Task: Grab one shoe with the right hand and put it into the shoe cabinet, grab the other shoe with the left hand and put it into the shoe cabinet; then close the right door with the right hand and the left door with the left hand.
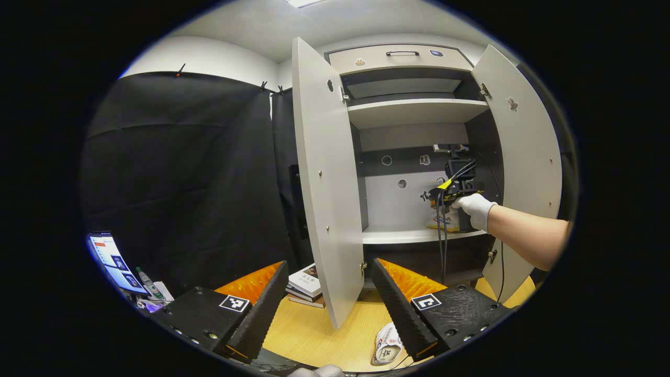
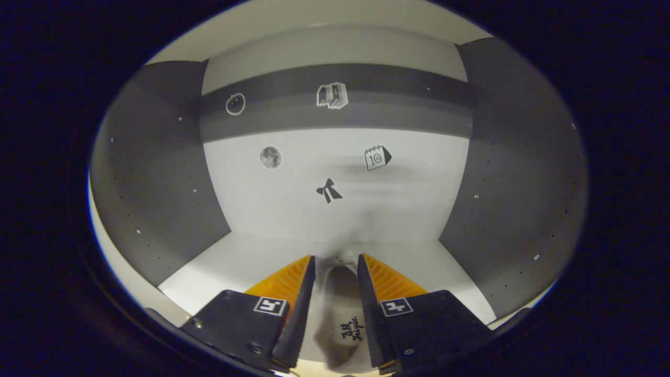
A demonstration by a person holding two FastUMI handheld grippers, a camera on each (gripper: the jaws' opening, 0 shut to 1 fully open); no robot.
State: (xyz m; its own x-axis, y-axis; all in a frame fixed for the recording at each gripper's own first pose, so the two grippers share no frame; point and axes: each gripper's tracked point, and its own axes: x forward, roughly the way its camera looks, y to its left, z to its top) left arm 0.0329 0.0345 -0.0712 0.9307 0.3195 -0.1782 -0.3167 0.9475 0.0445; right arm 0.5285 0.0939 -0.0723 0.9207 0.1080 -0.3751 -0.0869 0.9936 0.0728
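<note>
Right gripper (image 2: 333,272) pinches the pale slipper-like shoe (image 2: 340,314) lengthwise ahead over the white cabinet shelf (image 2: 230,262); left gripper (image 1: 324,285) spread, second shoe (image 1: 387,343) just below.

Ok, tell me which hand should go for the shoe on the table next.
Left. The left gripper hangs open above the table, with the loose shoe just below its fingers. The right gripper is busy inside the cabinet, clamped on the other shoe over the shelf.

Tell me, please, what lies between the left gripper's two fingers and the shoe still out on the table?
Only bare wooden tabletop. In the left gripper view the open left gripper hangs above it, and the shoe lies beside one finger, low on the table.
</note>
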